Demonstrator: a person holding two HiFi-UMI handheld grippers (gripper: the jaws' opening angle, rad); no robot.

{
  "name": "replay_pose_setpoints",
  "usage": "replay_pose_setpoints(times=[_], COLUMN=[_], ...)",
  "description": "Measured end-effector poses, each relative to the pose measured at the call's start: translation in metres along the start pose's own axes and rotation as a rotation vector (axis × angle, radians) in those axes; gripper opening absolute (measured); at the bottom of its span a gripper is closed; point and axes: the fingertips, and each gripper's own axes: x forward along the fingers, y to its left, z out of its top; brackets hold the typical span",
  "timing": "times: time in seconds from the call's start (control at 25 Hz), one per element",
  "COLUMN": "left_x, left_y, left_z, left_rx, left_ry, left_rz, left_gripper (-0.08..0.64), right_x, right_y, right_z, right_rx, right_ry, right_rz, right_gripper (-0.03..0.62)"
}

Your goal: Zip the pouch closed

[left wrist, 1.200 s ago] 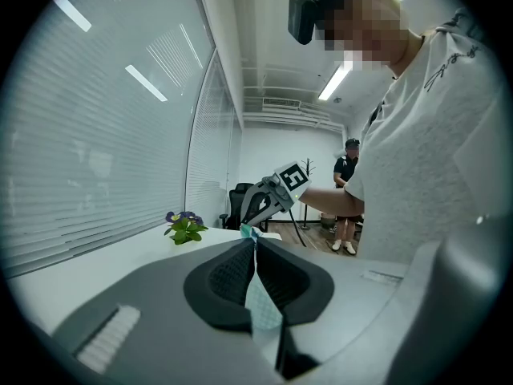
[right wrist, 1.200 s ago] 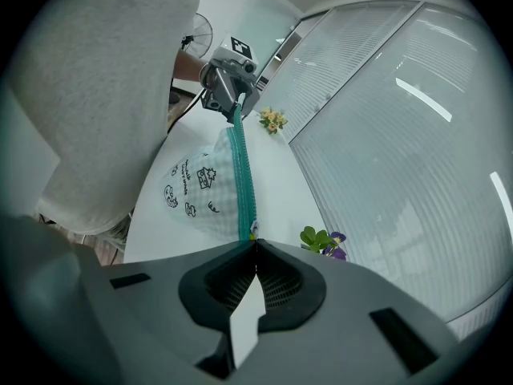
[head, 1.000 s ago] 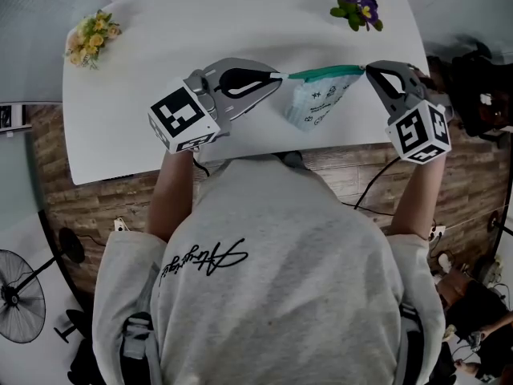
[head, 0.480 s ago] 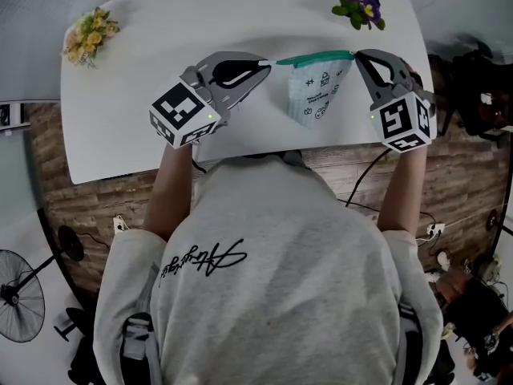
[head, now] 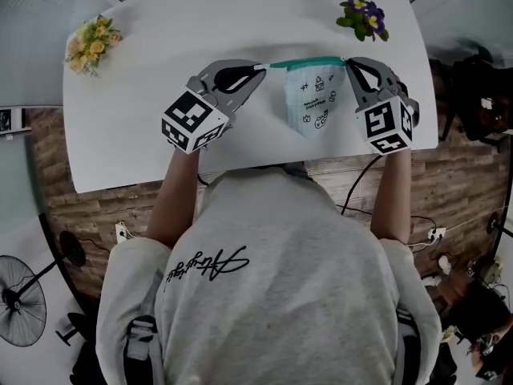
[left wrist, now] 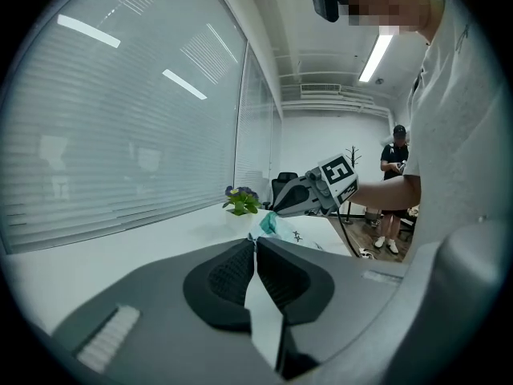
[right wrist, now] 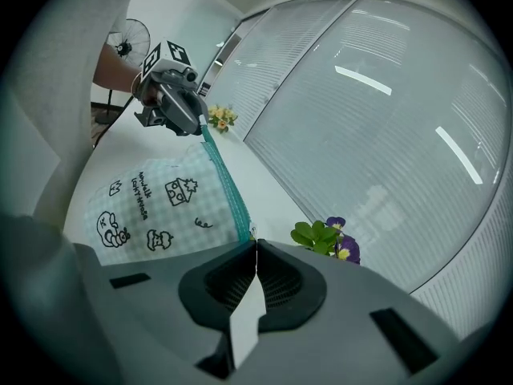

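Pouch [head: 311, 103] taut over table [head: 160, 22]; left hand-held gripper [head: 263, 66], right hand-held gripper [head: 346, 61] pinching its corners

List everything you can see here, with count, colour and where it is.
pouch: one, pale green with teal zip edge, held stretched between both grippers over the table
table: one, white, under the pouch
yellow flower bunch: one, yellow, table's far left corner
purple flower plant: one, purple and green, table's far right corner
floor fan: one, dark, floor at lower left
left gripper: one, grey, shut on the pouch's left end
right gripper: one, grey, shut on the pouch's right end
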Motion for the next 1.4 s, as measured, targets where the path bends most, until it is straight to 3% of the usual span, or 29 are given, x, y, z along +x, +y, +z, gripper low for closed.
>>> replay_pose_setpoints(times=[0.16,0.44,0.64,1.4], left_x=[0.008,0.017,0.021,0.031], left_y=[0.012,0.027,0.034,0.046], left_z=[-0.016,-0.042,-0.053,-0.092], left_rx=[0.046,0.057,0.119,0.109], left_ry=[0.054,0.135,0.200,0.374], left_rz=[0.045,0.073,0.092,0.113], left_gripper=[0.014,0.014,0.015,0.015], right_x=[0.012,0.032,0.045,0.068], right_y=[0.003,0.014,0.021,0.038], right_z=[-0.005,-0.015,-0.020,-0.032], right_rx=[0.032,0.051,0.049,0.042], right_ry=[0.036,0.072,0.101,0.177], right_rz=[-0.005,0.025,0.043,0.079], right_gripper=[0.007,0.008,0.008,0.009])
